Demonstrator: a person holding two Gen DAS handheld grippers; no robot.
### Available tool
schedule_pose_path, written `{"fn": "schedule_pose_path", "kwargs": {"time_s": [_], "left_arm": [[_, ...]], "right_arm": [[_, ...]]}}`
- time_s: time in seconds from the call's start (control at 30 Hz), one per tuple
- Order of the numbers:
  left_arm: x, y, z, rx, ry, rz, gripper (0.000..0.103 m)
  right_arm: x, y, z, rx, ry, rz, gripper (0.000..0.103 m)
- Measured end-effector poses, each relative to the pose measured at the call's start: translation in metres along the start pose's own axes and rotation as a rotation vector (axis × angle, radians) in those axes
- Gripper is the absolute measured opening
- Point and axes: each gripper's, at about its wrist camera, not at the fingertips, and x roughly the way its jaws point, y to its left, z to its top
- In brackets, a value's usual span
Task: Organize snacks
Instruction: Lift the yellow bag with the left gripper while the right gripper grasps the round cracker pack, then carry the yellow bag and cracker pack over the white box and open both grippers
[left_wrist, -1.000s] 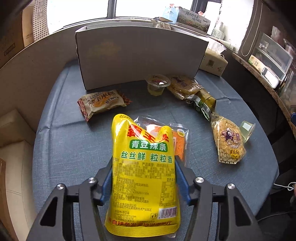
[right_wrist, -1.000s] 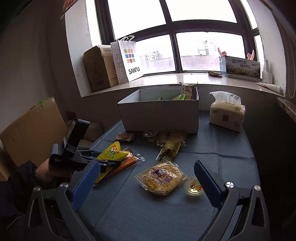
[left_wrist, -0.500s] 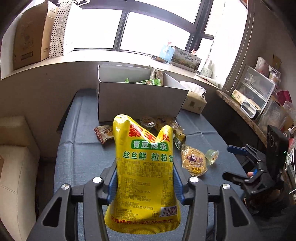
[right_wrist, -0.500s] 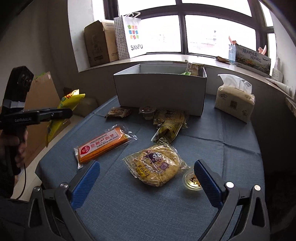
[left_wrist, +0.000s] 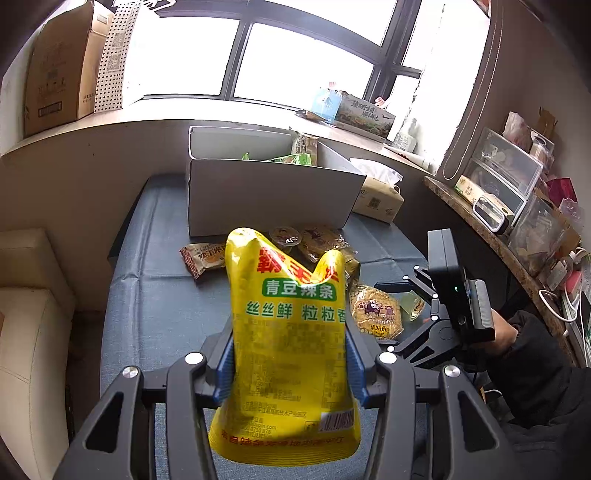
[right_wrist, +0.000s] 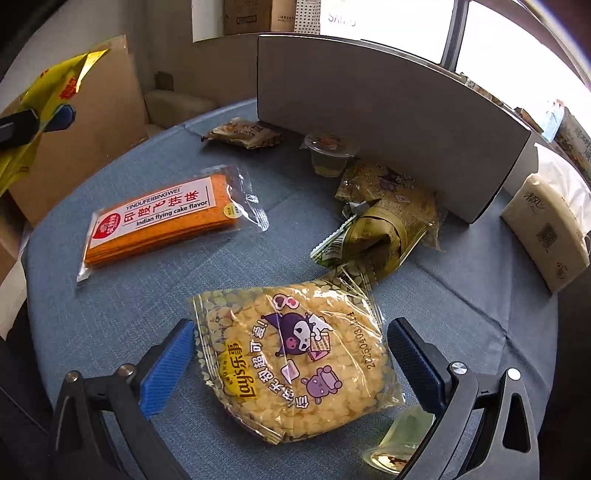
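Lay's corn-puff bag (right_wrist: 295, 354) lies flat on the blue tablecloth (right_wrist: 110, 314), directly betw. the right gripper (right_wrist: 291, 363) pads, spread wide, holding nothing. Left gripper (left_wrist: 290, 363) clamps yellow spicy-strip pouch (left_wrist: 288, 332) upright, well short of the white box (left_wrist: 269, 199).

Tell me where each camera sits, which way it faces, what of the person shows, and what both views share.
Left wrist: on the left gripper, raised, facing the window and white box; jaws shut on the yellow pouch; right gripper and the person's right hand show.
Right wrist: on the right gripper, low over the table, jaws open around the Lay's bag; left gripper at upper left.
Shared: box, pouch, Lay's bag, blue cloth.
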Motion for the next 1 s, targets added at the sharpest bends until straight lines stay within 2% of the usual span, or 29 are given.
{"fn": "schedule_pose_path", "kwargs": {"time_s": [0.03,0.07,0.13,0.2,0.37,0.53,0.67,0.77,0.87,0.93,1.0], "left_arm": [[0.0,0.0,0.0,-0.001,0.0,-0.002,0.054],[0.0,0.0,0.0,-0.001,-0.002,-0.002,0.054],[0.001,0.0,0.0,-0.002,0.0,-0.004,0.054],[0.002,0.0,0.0,-0.002,0.003,-0.005,0.054],[0.003,-0.001,0.001,0.001,-0.004,-0.013,0.054],[0.005,-0.003,0.014,0.002,-0.028,-0.029,0.054],[0.006,-0.004,0.048,-0.011,-0.094,-0.049,0.054],[0.009,-0.004,0.083,-0.003,-0.14,-0.051,0.054],[0.017,-0.003,0.122,0.007,-0.175,-0.076,0.054],[0.024,-0.002,0.148,0.012,-0.191,-0.061,0.054],[0.034,0.002,0.176,-0.002,-0.2,-0.049,0.054]], "right_arm": [[0.001,-0.003,-0.001,0.032,0.005,0.019,0.102],[-0.002,-0.004,-0.002,0.045,-0.017,0.018,0.09],[-0.008,-0.004,-0.005,0.056,-0.036,0.006,0.082],[-0.017,-0.002,-0.008,0.074,-0.048,0.027,0.081],[-0.054,0.005,-0.015,0.16,-0.154,0.057,0.081],[-0.104,0.016,-0.006,0.192,-0.288,0.036,0.081],[-0.136,0.014,0.015,0.225,-0.409,0.053,0.081],[-0.146,0.003,0.042,0.266,-0.454,0.043,0.081],[-0.153,-0.017,0.073,0.307,-0.498,0.014,0.081],[-0.155,-0.036,0.095,0.345,-0.54,0.032,0.081],[-0.155,-0.054,0.119,0.378,-0.558,0.009,0.081]]}}
